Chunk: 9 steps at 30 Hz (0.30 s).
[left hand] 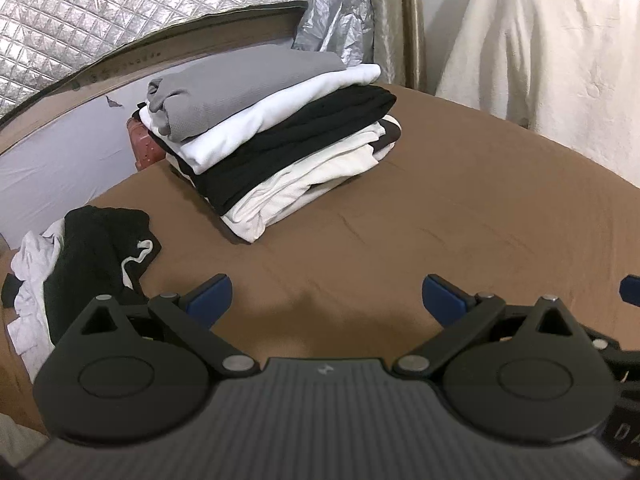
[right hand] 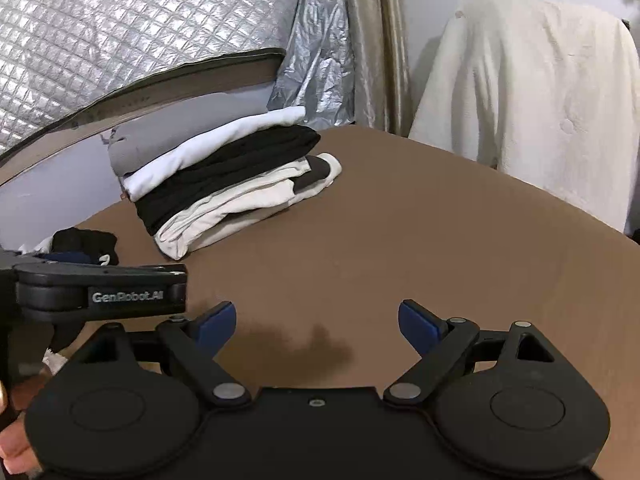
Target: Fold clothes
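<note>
Both claws are hovering released over a smooth brown bedsheet (left hand: 440, 208), the left gripper (left hand: 327, 300) and the right gripper (right hand: 316, 322) each spreading blue-padded fingers with nothing between them. A neat stack of folded clothes (left hand: 272, 132) is sitting toward eleven o'clock, layering a waffle-textured grey top, white, black and cream pieces. A crumpled heap of black and white garments (left hand: 80, 268) is lying at nine o'clock, beside the left gripper.

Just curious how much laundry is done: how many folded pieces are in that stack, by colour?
Folded stack, top to bottom:
Grey: 1
White: 1
Black: 1
Cream, with a dark panel: 1, as far as visible
Total: 4
</note>
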{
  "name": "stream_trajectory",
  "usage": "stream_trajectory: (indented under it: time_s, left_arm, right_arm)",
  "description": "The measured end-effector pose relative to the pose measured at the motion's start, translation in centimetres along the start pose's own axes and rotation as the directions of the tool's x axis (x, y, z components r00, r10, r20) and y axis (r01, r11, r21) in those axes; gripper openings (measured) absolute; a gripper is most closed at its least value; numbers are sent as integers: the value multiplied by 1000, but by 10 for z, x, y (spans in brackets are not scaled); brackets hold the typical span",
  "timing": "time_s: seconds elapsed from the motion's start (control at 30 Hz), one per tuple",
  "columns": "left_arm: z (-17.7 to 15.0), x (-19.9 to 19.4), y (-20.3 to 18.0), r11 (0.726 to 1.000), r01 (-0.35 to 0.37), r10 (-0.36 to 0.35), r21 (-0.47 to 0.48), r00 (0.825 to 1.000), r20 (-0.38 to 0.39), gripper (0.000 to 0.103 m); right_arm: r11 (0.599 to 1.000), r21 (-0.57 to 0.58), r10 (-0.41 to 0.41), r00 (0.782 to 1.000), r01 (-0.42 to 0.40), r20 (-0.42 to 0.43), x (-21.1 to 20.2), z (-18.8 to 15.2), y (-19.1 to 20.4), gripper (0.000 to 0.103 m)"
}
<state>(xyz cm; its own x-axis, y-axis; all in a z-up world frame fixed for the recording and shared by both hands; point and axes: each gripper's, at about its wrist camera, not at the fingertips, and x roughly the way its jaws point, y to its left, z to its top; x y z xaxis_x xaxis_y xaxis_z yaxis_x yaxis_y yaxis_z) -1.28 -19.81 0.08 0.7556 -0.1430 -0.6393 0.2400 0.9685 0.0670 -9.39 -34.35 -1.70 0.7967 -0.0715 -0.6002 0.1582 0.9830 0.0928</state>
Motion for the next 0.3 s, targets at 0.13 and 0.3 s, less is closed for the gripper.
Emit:
stream_trajectory:
  time_s: [0.13,0.3]
  left_arm:
    - [0,2,1,1000,-8,8,3,1000,-1,103]
    - [0,5,1,1000,-13,13,3,1000,-8,103]
  right_arm:
    - [1000,13,-4,1000,4,-6,2,0,-3,91]
    - [1000,0,4,1000,-4,-13,4,-1,-2,91]
